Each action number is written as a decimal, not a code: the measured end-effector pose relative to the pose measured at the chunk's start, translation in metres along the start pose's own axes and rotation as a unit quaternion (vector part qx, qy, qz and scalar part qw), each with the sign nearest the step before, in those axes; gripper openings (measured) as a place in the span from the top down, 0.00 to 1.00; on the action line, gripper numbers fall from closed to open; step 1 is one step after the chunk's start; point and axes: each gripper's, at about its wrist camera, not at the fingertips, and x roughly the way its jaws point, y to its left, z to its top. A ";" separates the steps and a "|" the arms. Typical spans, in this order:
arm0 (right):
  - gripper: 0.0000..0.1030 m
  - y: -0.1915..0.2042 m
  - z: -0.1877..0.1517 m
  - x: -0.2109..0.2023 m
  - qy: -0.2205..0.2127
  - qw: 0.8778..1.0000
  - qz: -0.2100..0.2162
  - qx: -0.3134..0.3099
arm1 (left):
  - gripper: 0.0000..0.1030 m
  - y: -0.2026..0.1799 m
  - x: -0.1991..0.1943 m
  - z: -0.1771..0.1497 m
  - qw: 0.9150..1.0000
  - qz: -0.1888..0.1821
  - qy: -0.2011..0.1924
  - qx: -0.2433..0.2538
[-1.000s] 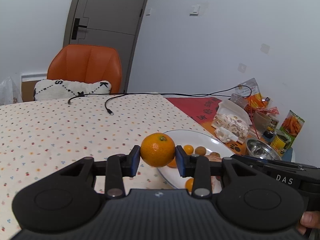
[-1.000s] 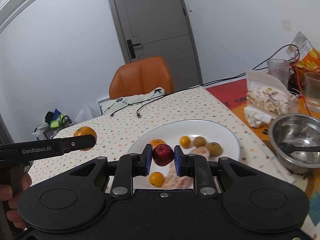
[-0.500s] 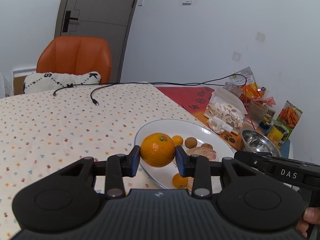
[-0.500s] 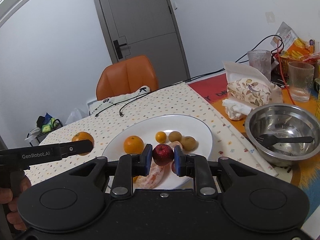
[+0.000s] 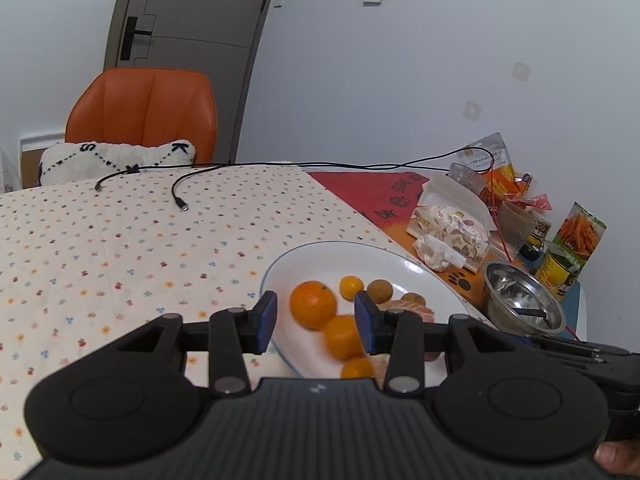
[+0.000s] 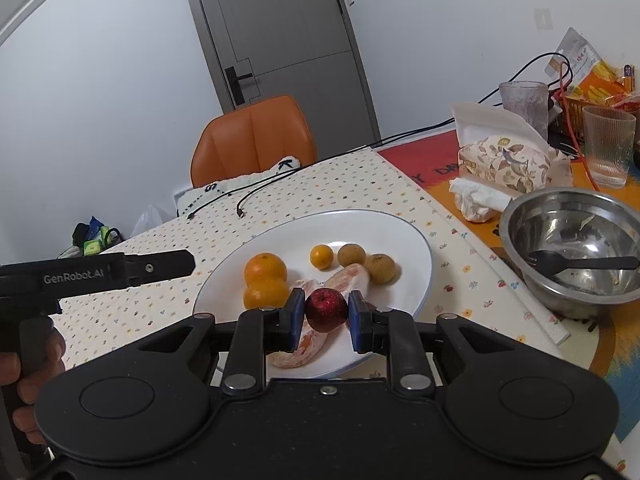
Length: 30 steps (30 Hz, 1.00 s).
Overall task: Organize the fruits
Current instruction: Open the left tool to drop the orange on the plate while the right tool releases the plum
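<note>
At the bottom centre of the right wrist view, the right gripper [image 6: 327,314] was clamped on a small red fruit [image 6: 326,309], held just above the near rim of the white plate [image 6: 404,236]. Low in the left wrist view, the left gripper [image 5: 316,322] stood with its jaws spread wide and nothing between them, above the plate's left part. Beyond the pads, in the middle of both frames, the plate carried two oranges touching each other [image 6: 265,268] [image 6: 265,295], a peeled citrus piece [image 6: 347,276], a small kumquat [image 6: 321,256] and two brown round fruits [image 6: 351,255] [image 6: 379,268]. Another small orange fruit [image 5: 357,367] lay near the plate's front edge in the left view. To the right of the plate sat a steel bowl [image 6: 576,248] with a black spoon [image 6: 580,262] in it. Farther back, at centre left, an orange chair [image 6: 253,140] stood behind the dotted tablecloth [image 5: 120,240].
</note>
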 end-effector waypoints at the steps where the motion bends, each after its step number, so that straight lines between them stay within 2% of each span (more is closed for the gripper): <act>1: 0.77 0.001 0.000 0.000 0.001 1.000 0.001 0.000 | 0.59 0.002 -0.001 0.000 1.000 0.002 0.000 -0.002; 4: 0.72 0.004 0.000 -0.001 -0.001 1.000 0.000 -0.001 | 0.54 0.007 -0.005 -0.001 1.000 0.009 0.000 -0.009; 11: 0.72 0.002 0.004 -0.012 -0.014 1.000 -0.002 0.010 | 0.48 0.013 -0.018 -0.002 1.000 0.021 -0.002 -0.007; 14: 0.72 0.000 0.004 -0.017 -0.017 1.000 -0.002 0.018 | 0.36 0.014 -0.025 -0.002 1.000 0.029 -0.009 -0.008; 17: 0.71 0.001 0.005 -0.021 -0.019 1.000 -0.001 0.020 | 0.35 0.016 -0.033 -0.001 0.999 0.034 -0.016 -0.006; 23: 0.62 0.012 0.005 -0.028 -0.021 1.000 0.006 0.009 | 0.33 0.019 -0.046 -0.001 0.999 0.044 -0.012 -0.003; 25: 0.57 0.017 0.004 -0.031 -0.021 1.000 0.008 0.004 | 0.22 0.020 -0.051 -0.001 0.999 0.049 -0.013 -0.001; 30: 0.43 0.028 0.002 -0.036 -0.023 1.000 0.012 -0.003 | 0.21 0.025 -0.065 -0.002 0.998 0.064 -0.016 0.006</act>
